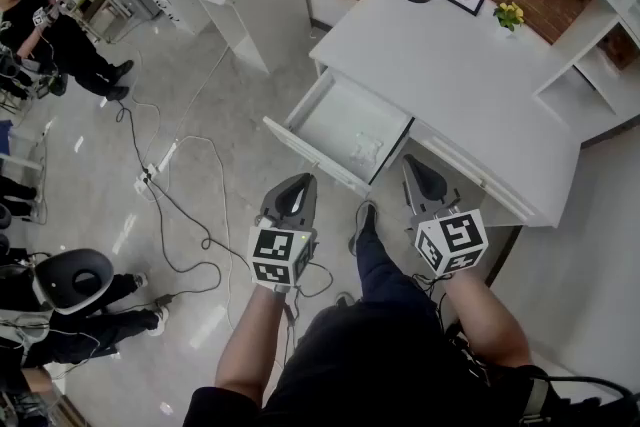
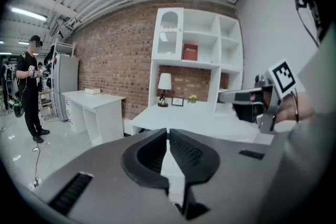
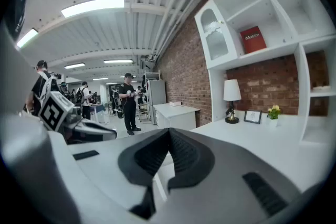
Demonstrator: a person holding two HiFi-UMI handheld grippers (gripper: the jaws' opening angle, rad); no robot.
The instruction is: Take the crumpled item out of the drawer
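Both the left gripper (image 1: 300,183) and the right gripper (image 1: 413,165) are clenched empty — the crumpled item (image 1: 365,147) lies ahead in the open drawer (image 1: 312,153), seemingly nearer the right one — its long axis unreadable.

Bright, even light from ceiling strip lights (image 3: 92,6); both gripper views bulge, dark-cornered, near parts soft

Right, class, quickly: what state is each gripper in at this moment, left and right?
Left gripper: closed, holding nothing.
Right gripper: closed, holding nothing.
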